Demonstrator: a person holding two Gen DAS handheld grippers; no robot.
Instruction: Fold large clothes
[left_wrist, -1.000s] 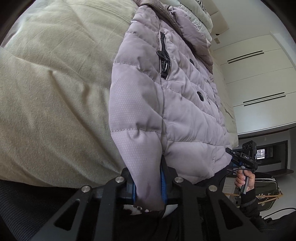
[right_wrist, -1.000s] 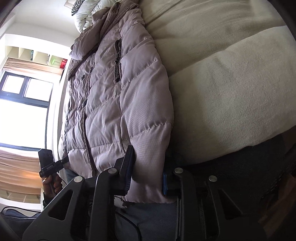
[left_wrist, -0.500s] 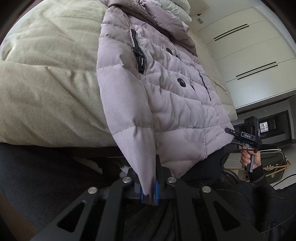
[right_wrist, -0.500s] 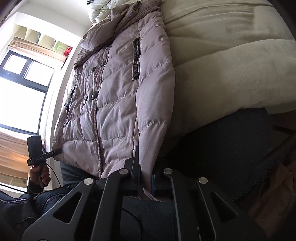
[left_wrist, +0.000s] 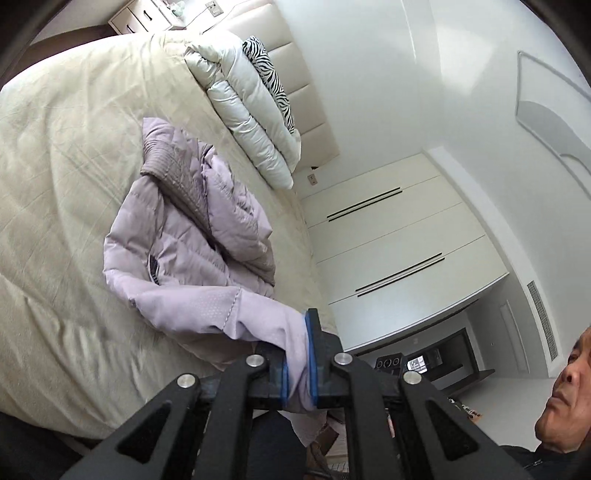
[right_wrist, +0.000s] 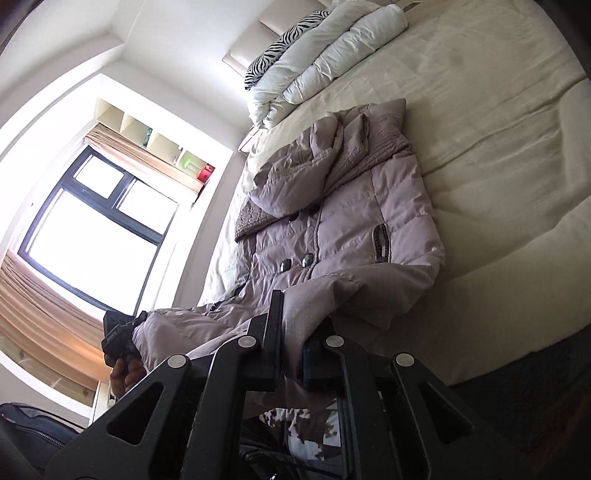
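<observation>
A lilac quilted puffer jacket (left_wrist: 192, 236) lies on a cream bed (left_wrist: 62, 177), collar toward the headboard. My left gripper (left_wrist: 295, 354) is shut on its hem corner, lifted above the bed's foot. In the right wrist view the jacket (right_wrist: 343, 229) shows its buttons and pocket zip, and its lower part is raised and bunched. My right gripper (right_wrist: 293, 350) is shut on the other hem corner. The left gripper (right_wrist: 118, 336) and the hand holding it appear at the left of that view.
A folded white duvet (left_wrist: 247, 114) and a zebra-print pillow (left_wrist: 273, 81) lie at the headboard. White wardrobe doors (left_wrist: 399, 240) stand on one side, a bright window (right_wrist: 92, 240) on the other. The person's face (left_wrist: 565, 391) is at the lower right.
Both grippers have risen well above the bed's foot, lifting the jacket's hem. The lower part has bunched up toward the collar, and the whole bed and room came into view.
</observation>
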